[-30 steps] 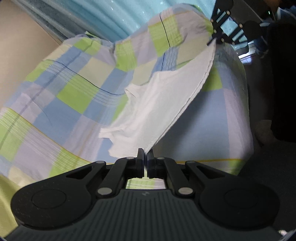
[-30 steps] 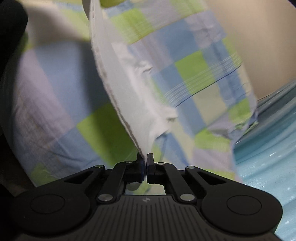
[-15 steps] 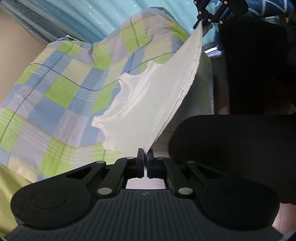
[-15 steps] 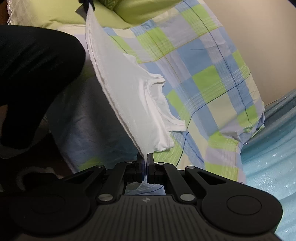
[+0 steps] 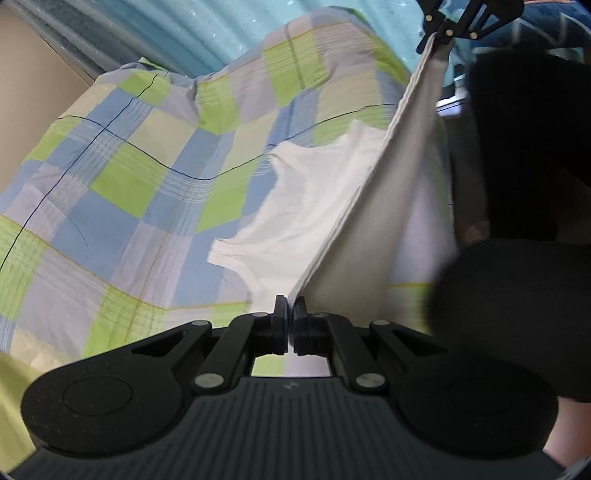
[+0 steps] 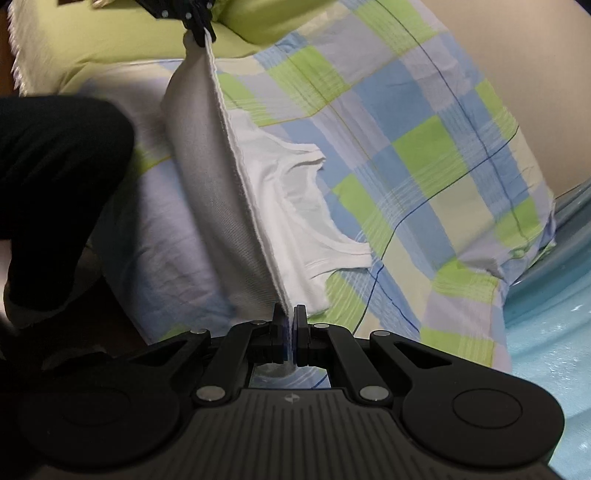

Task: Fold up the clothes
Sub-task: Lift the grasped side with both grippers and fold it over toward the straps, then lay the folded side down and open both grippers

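Note:
A white sleeveless shirt point(image 5: 314, 206) point(image 6: 295, 206) hangs stretched between both grippers, with its hem taut and raised. Its armhole end trails on the checked bedcover point(image 5: 147, 177). My left gripper point(image 5: 290, 314) is shut on one hem corner at the bottom of the left wrist view. My right gripper point(image 6: 290, 317) is shut on the other corner. Each gripper shows far off in the other's view: the right gripper point(image 5: 439, 35) at the top right, the left gripper point(image 6: 199, 31) at the top left.
The bed's blue, green and lilac checked cover point(image 6: 424, 155) fills most of both views. A person's dark-clad leg point(image 6: 55, 177) point(image 5: 517, 184) stands beside the bed edge. A beige wall point(image 6: 535, 74) and light-blue curtain point(image 5: 221, 29) lie beyond the bed.
Both grippers have pulled back towards the bed's near side with the shirt, dragging it along the cover; the hem has risen and the person's leg now looms larger.

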`<move>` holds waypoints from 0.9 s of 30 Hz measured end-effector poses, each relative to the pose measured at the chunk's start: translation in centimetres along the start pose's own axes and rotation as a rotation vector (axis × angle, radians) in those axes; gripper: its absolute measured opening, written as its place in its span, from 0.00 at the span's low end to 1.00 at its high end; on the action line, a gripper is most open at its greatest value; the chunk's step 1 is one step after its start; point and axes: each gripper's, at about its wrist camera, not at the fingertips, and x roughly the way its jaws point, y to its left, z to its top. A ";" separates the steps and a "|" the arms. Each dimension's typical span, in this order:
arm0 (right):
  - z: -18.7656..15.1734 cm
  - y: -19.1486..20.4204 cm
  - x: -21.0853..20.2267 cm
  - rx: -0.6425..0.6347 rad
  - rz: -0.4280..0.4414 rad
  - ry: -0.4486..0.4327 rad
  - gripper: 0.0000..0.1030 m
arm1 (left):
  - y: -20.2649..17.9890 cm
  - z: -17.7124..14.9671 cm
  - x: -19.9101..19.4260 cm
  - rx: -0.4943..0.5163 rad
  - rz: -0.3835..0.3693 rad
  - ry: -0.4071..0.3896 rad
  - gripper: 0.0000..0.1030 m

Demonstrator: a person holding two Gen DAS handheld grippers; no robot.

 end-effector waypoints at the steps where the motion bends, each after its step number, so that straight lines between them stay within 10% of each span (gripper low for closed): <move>1: 0.2 -1.4 0.9 0.011 0.015 0.005 0.00 | 1.3 0.3 1.2 -0.005 -0.012 0.004 0.02; 16: -1.3 -16.0 23.4 0.364 0.315 0.163 0.02 | 11.7 -1.4 21.0 -0.239 -0.165 0.125 0.05; 27: -5.3 -19.7 21.5 0.790 0.218 -0.005 0.27 | 16.9 -6.1 19.8 -0.713 -0.094 0.065 0.16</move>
